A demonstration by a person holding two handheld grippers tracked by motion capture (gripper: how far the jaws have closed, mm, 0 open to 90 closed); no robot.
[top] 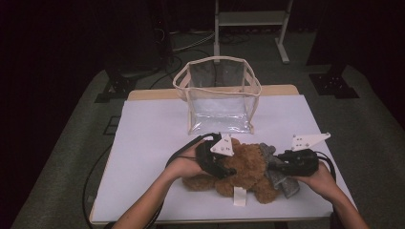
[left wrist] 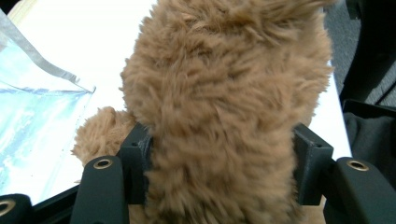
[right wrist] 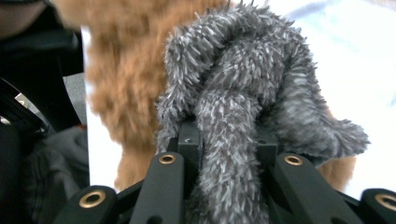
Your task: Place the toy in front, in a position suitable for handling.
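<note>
Item: my left gripper (top: pixel 228 167) clamps brown plush bear (top: pixel 246 164), right gripper (top: pixel 282 164) clamps its grey scarf (top: pixel 282 183), seemingly knotted; bag (top: pixel 217 95) at twelve o'clock; opposed pulling risks tearing.

No text, brand, number or sign could be read anywhere. The white tag (top: pixel 239 196) hanging from the brown plush toy (top: pixel 246 167) looked blank at this size, and the clear bag (top: pixel 218 98) behind it bore no legible print.

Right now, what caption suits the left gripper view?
Left hand-held gripper clamped on brown plush bear beside clear bag.
</note>
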